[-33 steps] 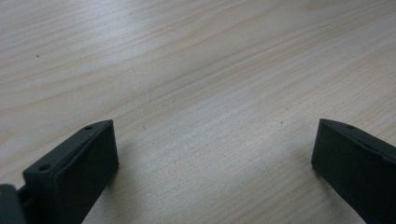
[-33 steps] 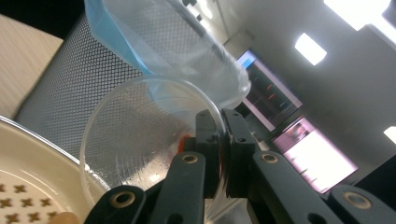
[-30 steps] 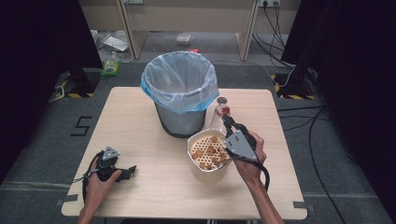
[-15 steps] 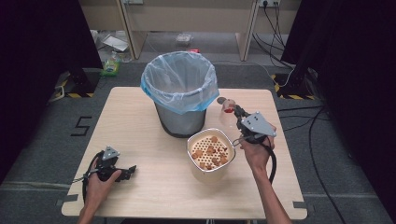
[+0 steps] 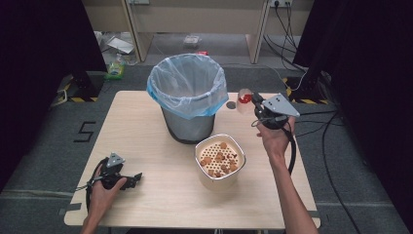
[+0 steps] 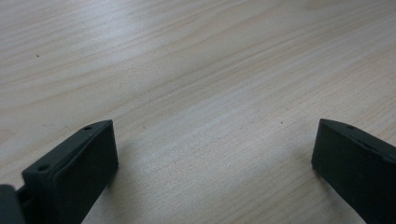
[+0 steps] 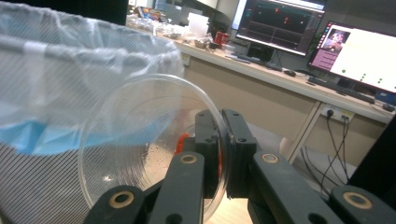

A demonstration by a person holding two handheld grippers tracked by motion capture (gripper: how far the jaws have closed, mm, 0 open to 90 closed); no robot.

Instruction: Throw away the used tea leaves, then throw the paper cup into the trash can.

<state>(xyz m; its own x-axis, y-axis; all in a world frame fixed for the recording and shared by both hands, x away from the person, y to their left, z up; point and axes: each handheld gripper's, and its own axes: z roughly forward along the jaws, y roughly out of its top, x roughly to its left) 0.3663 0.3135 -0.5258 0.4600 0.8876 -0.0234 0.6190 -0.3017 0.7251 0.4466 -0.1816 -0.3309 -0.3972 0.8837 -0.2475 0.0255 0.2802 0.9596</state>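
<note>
My right gripper [image 5: 257,104] is shut on the rim of a clear plastic cup [image 5: 243,100] with a red scrap inside, held in the air just right of the bin [image 5: 187,97]. In the right gripper view the cup [image 7: 149,140] lies on its side, mouth toward the camera, its wall pinched between the jaws of that gripper [image 7: 223,140]. A white perforated bowl [image 5: 220,162] with brown pieces stands on the table in front of the bin. My left gripper [image 5: 130,178] rests on the table at the near left, open and with nothing in it; bare wood shows between the black jaws of this gripper [image 6: 210,154].
The grey bin is lined with a blue-rimmed translucent bag [image 7: 56,79]. A small dark round spot [image 5: 231,105] lies on the table [image 5: 160,195] beside the bin. Beyond the table stand a desk with monitors [image 7: 280,23] and cables on the floor [image 5: 311,97].
My right gripper has lifted the cup away from the bowl, up and to the right, and tipped it over toward the bin's rim. The left gripper has stayed still.
</note>
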